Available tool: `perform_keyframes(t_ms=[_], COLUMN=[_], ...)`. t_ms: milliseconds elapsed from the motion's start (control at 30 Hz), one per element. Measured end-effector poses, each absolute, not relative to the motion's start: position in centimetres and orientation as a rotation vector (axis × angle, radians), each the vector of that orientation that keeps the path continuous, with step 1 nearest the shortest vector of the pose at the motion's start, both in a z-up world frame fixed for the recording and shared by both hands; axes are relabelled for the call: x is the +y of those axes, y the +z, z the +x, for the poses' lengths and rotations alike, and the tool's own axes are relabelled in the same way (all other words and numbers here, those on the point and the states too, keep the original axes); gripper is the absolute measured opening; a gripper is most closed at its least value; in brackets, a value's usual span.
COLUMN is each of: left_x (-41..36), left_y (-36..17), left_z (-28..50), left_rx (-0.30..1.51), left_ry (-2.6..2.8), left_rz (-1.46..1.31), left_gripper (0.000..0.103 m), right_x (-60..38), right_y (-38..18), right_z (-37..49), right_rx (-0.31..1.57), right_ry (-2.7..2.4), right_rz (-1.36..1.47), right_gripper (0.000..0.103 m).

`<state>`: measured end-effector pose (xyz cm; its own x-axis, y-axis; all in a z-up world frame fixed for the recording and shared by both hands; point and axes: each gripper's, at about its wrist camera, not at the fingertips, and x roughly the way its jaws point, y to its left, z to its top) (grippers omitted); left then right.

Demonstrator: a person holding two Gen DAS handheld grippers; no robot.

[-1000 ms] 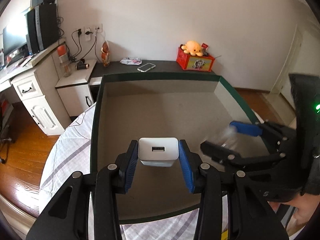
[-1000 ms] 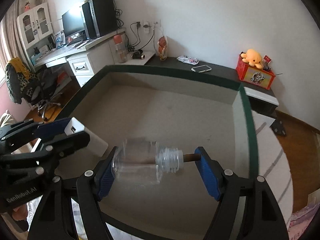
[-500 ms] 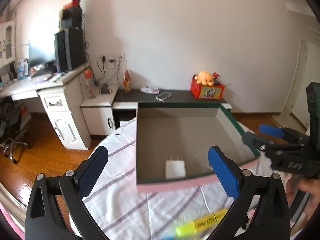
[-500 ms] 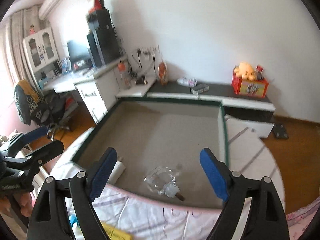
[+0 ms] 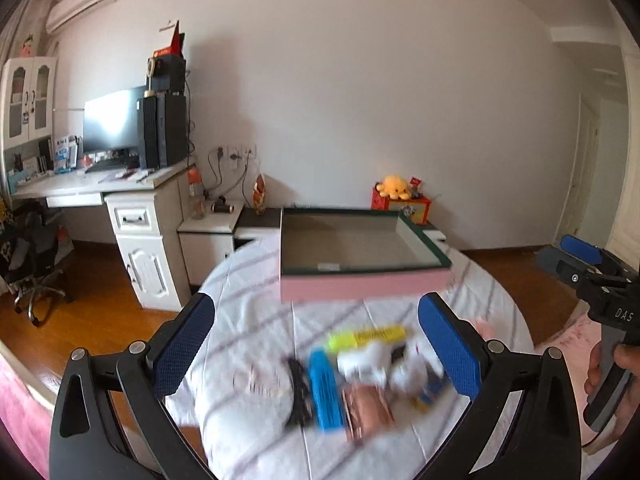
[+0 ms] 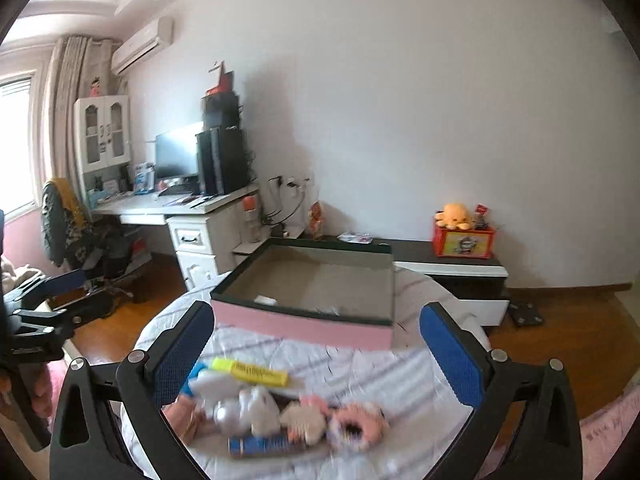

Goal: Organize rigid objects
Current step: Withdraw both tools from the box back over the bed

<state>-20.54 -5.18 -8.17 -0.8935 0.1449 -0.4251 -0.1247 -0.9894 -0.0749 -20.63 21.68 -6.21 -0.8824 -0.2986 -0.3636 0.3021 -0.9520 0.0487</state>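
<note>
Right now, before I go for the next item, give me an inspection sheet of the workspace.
Surface: round table under a striped white cloth.
Job's things: pink box at the far side, a white item inside; yellow highlighter, blue tube and blurred small items lie in the pile near the grippers.
Clutter: nothing seen beyond the pile.
Grippers: left gripper open, holding nothing; right gripper open, holding nothing.
Cables: cords at the wall sockets; none on the table.
Surroundings: desk, monitor, chair, low cabinet, orange plush.
</note>
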Motion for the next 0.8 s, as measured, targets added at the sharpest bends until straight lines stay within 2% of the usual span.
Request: perform_keyframes(t_ms=[300,800], left_x=[-3.8,-0.3], left_y=[-10.1,-14.5], left_z=[-17.8,-19.7], left_rx=[0.053,0.200], left_ry=[2.883,2.828], left_rz=[-0.764,-0.911], left_gripper=[0.103,0.103], right_x=[21.8,23.9], right_y=[-8.4,-12.7], right_z=[-19.2,-19.5], right_rx=[0.004,-0.012], right_ry=[-2.771,-2.785], right_rz=[0.656,0.805], right_gripper=[0.103,0.103])
